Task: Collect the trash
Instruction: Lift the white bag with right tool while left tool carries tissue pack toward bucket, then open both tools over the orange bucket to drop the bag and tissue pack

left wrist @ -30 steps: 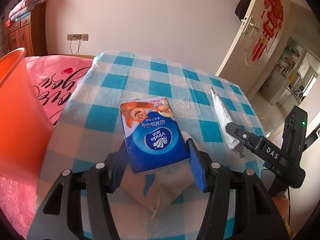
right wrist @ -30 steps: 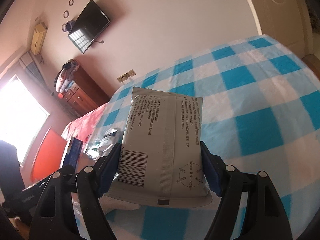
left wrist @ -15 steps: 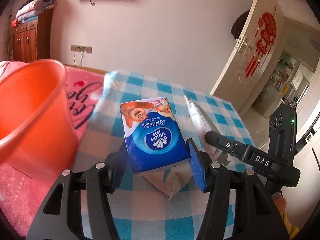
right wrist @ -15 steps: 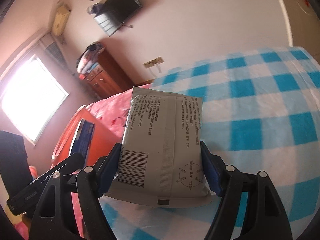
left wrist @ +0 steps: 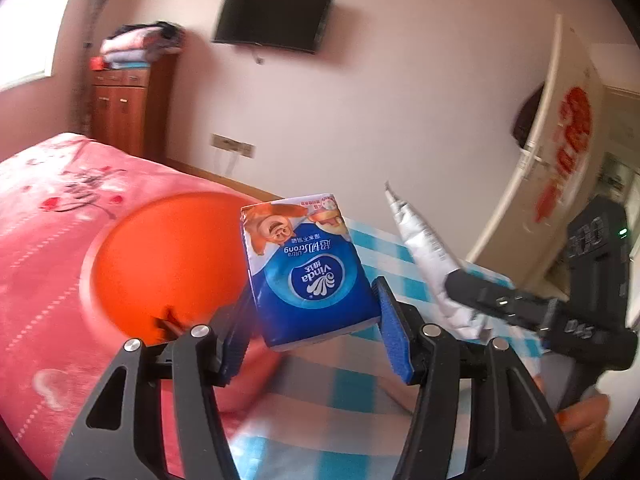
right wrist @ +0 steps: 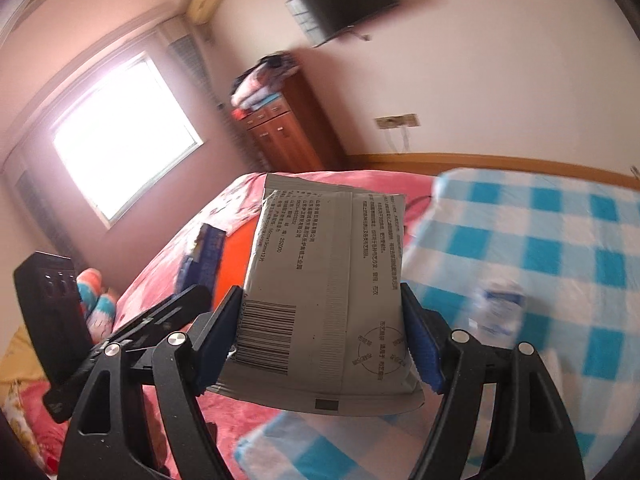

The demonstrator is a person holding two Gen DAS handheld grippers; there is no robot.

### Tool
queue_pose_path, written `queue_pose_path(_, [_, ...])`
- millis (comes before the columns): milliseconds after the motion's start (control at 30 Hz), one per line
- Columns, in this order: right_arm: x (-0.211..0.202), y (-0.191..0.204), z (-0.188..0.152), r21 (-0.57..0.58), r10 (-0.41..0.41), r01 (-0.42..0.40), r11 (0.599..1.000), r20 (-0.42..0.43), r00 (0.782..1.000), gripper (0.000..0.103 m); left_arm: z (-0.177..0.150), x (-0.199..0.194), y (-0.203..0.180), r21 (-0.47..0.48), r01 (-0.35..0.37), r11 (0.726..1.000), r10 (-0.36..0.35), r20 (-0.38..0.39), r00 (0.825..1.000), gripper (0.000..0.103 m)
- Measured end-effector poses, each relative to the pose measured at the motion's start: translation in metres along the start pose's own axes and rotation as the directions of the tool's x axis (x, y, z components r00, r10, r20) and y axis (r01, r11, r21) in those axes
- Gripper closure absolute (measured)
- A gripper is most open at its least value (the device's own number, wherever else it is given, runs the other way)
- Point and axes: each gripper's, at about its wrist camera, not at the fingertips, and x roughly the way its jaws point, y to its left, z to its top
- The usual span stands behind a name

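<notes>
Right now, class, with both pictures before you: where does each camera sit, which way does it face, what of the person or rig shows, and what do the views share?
Left wrist: on the left gripper, facing the wall TV; it holds a blue tissue pack; a fingertip shows lower right.
Right wrist: on the right gripper, facing the window; it holds a grey wrapper.
Shared: orange bucket, TV, wooden cabinet, each other's gripper.

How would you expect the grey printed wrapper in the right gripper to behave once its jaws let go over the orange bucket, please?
The grey wrapper is a thin film pouch, so it probably weighs little and may flutter rather than drop straight. It keeps its shape between the right gripper pads, so it seems semi-stiff, not limp. Its smooth film could slip, though nothing shows it sliding.
</notes>
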Motion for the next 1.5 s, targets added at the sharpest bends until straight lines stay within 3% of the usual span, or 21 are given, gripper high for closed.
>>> queue_pose_path(200, [0.034,0.037,0.019,-0.069,0.039,-0.041,0.997,-0.035,0.999,0.027,0.004,0.001,0.033,-0.043,-0.067,0.997,0.068,0.018,0.998,0.045])
queue_pose_path(400, [0.073,0.063,0.034,-0.108,0.061,-0.069,0.992,-0.078,0.995,0.023,0.001,0.016,0.061,-0.100,-0.087,0.991,0.087,-0.011,0.996,0.043])
queue_pose_path(433, [0.083,0.066,0.035,-0.106,0.068,-0.076,0.991,-0.085,0.994,0.019,-0.001,0.020,0.066,-0.111,-0.101,0.989,0.099,-0.018,0.995,0.041])
queue_pose_path(467, [0.088,0.066,0.036,-0.100,0.071,-0.079,0.992,-0.085,0.994,0.014,-0.001,0.022,0.070,-0.118,-0.112,0.987,0.110,-0.023,0.994,0.033])
queue_pose_path(567, [0.096,0.060,0.036,-0.045,0.088,-0.091,0.995,-0.081,0.993,0.014,-0.003,0.023,0.080,-0.140,-0.143,0.980,0.141,-0.023,0.990,0.024])
queue_pose_path(633, [0.091,0.052,0.034,-0.010,0.097,-0.098,0.995,-0.058,0.994,0.014,-0.003,0.022,0.083,-0.143,-0.144,0.979,0.142,-0.019,0.990,0.019])
queue_pose_path(800, [0.068,0.032,0.029,0.019,0.034,-0.034,0.999,0.007,0.999,0.014,-0.002,0.018,0.085,-0.132,-0.164,0.977,0.167,0.010,0.986,0.013])
queue_pose_path(967, [0.046,0.019,0.016,0.022,-0.043,0.042,0.999,0.037,0.998,0.014,-0.003,0.015,0.084,-0.143,-0.147,0.979,0.150,0.011,0.989,0.013])
queue_pose_path(1500, [0.002,-0.010,-0.029,0.044,-0.151,0.148,0.988,0.081,0.985,0.014,-0.007,0.010,0.041,-0.076,-0.094,0.993,0.094,-0.002,0.996,0.013])
